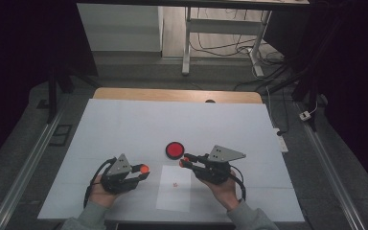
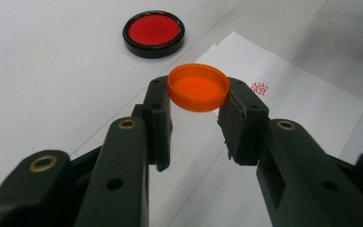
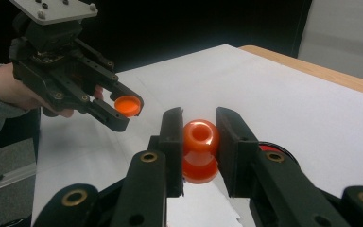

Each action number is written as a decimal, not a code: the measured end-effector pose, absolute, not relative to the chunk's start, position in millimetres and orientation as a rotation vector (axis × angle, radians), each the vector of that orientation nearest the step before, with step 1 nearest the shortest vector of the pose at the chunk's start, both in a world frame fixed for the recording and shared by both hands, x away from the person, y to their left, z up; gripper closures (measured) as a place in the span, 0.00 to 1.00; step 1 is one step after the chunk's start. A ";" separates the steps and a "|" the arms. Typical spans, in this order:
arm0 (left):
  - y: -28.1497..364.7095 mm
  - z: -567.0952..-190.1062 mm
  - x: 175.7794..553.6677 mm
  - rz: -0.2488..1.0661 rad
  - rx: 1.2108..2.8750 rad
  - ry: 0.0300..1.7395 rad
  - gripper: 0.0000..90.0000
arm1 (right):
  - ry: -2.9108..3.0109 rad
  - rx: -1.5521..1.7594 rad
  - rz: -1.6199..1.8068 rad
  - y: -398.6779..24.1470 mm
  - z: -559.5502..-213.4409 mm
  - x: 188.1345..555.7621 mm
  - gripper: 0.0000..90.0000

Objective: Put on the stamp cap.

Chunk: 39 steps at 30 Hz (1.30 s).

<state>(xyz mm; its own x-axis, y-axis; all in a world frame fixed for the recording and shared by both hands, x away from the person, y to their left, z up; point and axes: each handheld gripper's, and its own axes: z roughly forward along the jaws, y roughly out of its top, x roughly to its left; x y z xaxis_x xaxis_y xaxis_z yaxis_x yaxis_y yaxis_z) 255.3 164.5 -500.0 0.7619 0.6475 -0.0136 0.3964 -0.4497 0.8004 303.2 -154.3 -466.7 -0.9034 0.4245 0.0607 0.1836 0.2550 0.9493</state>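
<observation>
Ink fills the shallow round black tin with the red pad inside point(image 1: 175, 150), which sits open on the white sheet covering the bench point(image 1: 124, 124), just beyond the far edge of a smaller white sheet of paper point(image 1: 174, 194). That paper bears one small red stamped mark point(image 1: 175, 184) near its middle; in the left gripper view the mark point(image 2: 260, 88) shows just past the right-hand jaw.

The left tool point(image 1: 143, 171) is clamped on a round orange plastic cap point(image 1: 144, 168), gripped by its rim between the two jaw pads. Seen from the left gripper view, the cap point(image 2: 198, 87) has its hollow side turned towards the camera and holds nothing, and it hangs above the bench with the ink tin point(image 2: 153, 33) farther off on the left. In the right gripper view the left tool point(image 3: 123, 111) is raised clear of the bench with the cap point(image 3: 127, 105) at its tip.

The right tool point(image 1: 186, 160) is clamped on a glossy orange rounded plastic stamp body point(image 3: 200, 151) with a round hole in its upper end, held just beside the ink tin. The two tools are apart, tips facing each other over the small paper.
</observation>
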 end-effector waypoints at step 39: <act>116.5 -497.4 270.0 0.347 2.150 0.659 0.72 | 2.332 0.567 1.712 -151.0 -468.4 301.9 0.80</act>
